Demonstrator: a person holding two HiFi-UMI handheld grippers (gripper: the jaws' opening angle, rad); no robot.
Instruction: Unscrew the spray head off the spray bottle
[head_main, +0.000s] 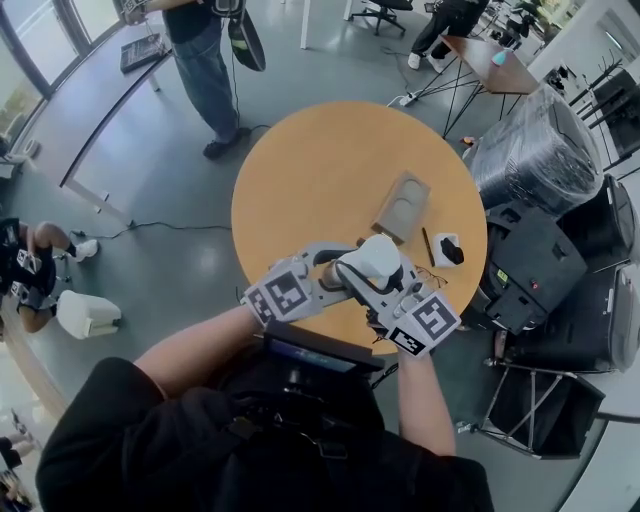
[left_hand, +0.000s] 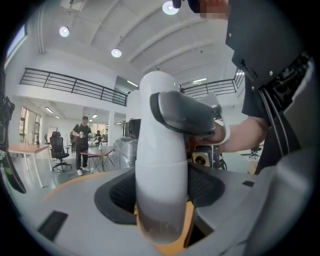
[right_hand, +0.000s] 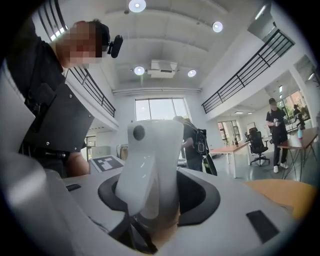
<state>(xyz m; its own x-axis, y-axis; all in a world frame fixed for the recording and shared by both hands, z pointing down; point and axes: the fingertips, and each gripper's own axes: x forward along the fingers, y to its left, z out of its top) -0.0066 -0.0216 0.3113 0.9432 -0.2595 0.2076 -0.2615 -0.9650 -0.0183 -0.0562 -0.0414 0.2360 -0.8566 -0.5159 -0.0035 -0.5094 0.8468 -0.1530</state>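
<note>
**Task item.** The white plastic spray bottle (head_main: 378, 256) is held between my two grippers over the near edge of the round orange-tan wooden worktop (head_main: 320, 160). I cannot tell whether its base touches the surface.

**Left gripper** (left_hand: 160, 192). Its fingers (left_hand: 207, 185) stand wide and are clamped on the bottle's smooth cylindrical body, with a dark ribbed pad against each side. The body stands upright between them. In the same view a grey finger of the other gripper crosses the bottle's upper part.

**Right gripper** (right_hand: 150, 197). Its fingers (right_hand: 197, 192) are at a middling spread and closed on the white spray head (right_hand: 150, 155). The round nozzle hole faces the camera and the trigger hangs down at the left. The head is still on the bottle.

**Attitude.** In the head view the two grippers come in from either side and meet at the bottle, marker cubes facing up. They sit close in front of my body.

**Other items on the worktop** (all beyond the grippers, untouched):
- a tan flat moulded tray (head_main: 402, 205) near the middle
- a thin dark stick (head_main: 428, 247) just beside it
- a small white block carrying a black object (head_main: 447, 250) near the right edge

**Surroundings.** A person in jeans (head_main: 205, 70) stands on the grey floor at the far side, and a white jug (head_main: 88, 314) sits on the floor to the left.
</note>
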